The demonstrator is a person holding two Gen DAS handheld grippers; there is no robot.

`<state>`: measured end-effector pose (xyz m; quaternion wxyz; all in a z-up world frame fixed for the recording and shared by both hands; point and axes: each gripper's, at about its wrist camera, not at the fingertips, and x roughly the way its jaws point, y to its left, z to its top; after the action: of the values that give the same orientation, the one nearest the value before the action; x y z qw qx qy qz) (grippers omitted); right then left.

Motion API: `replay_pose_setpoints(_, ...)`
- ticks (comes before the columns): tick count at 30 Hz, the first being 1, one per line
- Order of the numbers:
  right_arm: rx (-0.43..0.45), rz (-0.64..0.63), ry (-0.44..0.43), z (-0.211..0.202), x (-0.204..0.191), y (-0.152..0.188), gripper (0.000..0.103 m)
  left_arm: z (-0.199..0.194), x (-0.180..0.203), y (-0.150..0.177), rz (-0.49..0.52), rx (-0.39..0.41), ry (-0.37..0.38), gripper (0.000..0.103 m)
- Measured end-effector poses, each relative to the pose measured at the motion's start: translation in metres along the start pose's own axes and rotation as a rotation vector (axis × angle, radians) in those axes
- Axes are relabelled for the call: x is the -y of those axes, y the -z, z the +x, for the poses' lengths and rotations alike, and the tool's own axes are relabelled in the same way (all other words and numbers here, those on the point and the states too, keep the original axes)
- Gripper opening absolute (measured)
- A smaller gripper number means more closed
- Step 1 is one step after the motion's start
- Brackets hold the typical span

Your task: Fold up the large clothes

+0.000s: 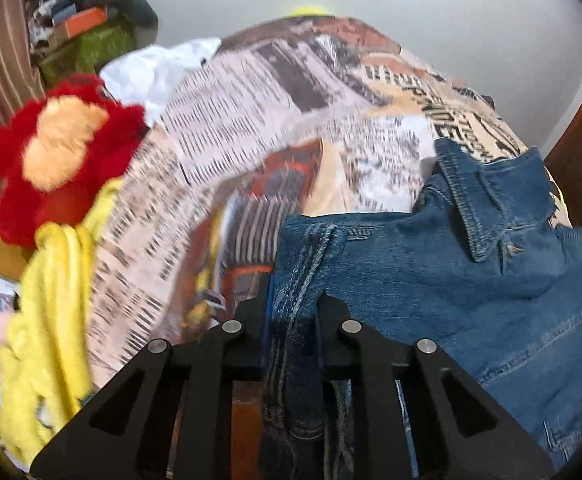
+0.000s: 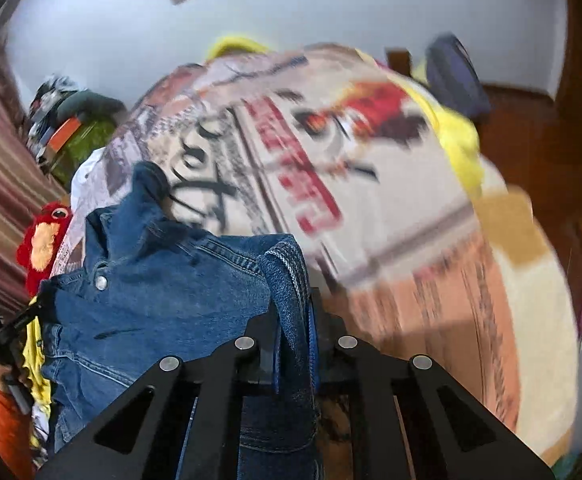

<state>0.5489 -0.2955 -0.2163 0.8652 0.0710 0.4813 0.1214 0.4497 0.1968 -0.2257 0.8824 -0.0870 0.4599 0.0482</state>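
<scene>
1. Task stage, judged: early. The denim jacket [image 1: 451, 280] is seen unfolded and rumpled, collar up, lying on a bed cover with a newspaper-style print [image 1: 231, 120]. No finished fold is visible; every fold appears still to be made.
2. Jacket position: near edge of the bed cover, between the two tools. One shoulder or sleeve seam is taken at each side, so a lift or spread is judged to be in hand.
3. Left gripper [image 1: 291, 312]: jaws drawn narrow, a thick seamed fold of denim pinched between them.
4. Right gripper [image 2: 295, 312]: jaws drawn close, a doubled denim edge clamped between them and rising above the fingers.
5. Clutter noted beside the jacket: a red plush toy [image 1: 51, 152] and yellow cloth [image 1: 51, 300] on the left side of the bed.
6. Background is blurred in both views; fine detail of the cover cannot be told.
</scene>
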Motion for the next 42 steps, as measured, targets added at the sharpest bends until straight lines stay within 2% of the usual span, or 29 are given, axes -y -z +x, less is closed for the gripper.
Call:
replay_pose_setpoints(5, 0.060, -0.067, 0.038, 0.004, -0.028, -0.021, 0.008, -0.002, 0.002, -0.013, 0.028, 0.033, -0.054, 0.016)
replay_pose_setpoints(8, 0.057, -0.073, 0.065, 0.020, -0.033, -0.028, 0.008, 0.004, -0.004, -0.017, 0.012, 0.030, -0.071, 0.016)
replay_pose_setpoints(14, -0.023, -0.049, 0.104, 0.066, -0.018, -0.021, 0.008, 0.039, -0.026, -0.011, -0.063, -0.058, -0.029, 0.018)
replay_pose_setpoints(17, -0.031, -0.055, 0.105, 0.078, -0.011, -0.013, 0.008, 0.056, -0.029, -0.003, -0.066, -0.084, -0.038, 0.025)
replay_pose_setpoints(19, -0.017, -0.078, 0.121, 0.079, -0.012, -0.011, 0.008, 0.062, -0.029, 0.001, -0.056, -0.092, -0.047, 0.030)
replay_pose_setpoints(22, -0.005, -0.154, 0.143, 0.079, -0.017, -0.006, 0.009, 0.065, -0.026, 0.008, -0.023, -0.082, -0.056, 0.031)
replay_pose_setpoints(28, 0.014, -0.313, 0.247, 0.075, -0.037, 0.007, 0.009, 0.061, -0.023, 0.013, 0.008, -0.093, -0.069, 0.033)
replay_pose_setpoints(37, -0.008, -0.334, 0.319, 0.064, -0.042, 0.014, 0.010, 0.041, -0.027, 0.023, 0.002, -0.109, -0.085, 0.042)
replay_pose_setpoints(39, -0.011, -0.343, 0.340, 0.062, -0.043, 0.017, 0.015, 0.036, -0.027, 0.026, 0.012, -0.116, -0.090, 0.044)
replay_pose_setpoints(40, -0.005, -0.352, 0.364, 0.061, -0.044, 0.018, 0.031, 0.033, -0.028, 0.027, 0.013, -0.116, -0.097, 0.047)
replay_pose_setpoints(41, 0.014, -0.358, 0.426, 0.059, -0.043, 0.020, 0.057, 0.027, -0.029, 0.029, 0.011, -0.111, -0.102, 0.048)
replay_pose_setpoints(42, 0.030, -0.360, 0.472, 0.057, -0.043, 0.021, 0.070, 0.024, -0.029, 0.029, 0.009, -0.106, -0.101, 0.050)
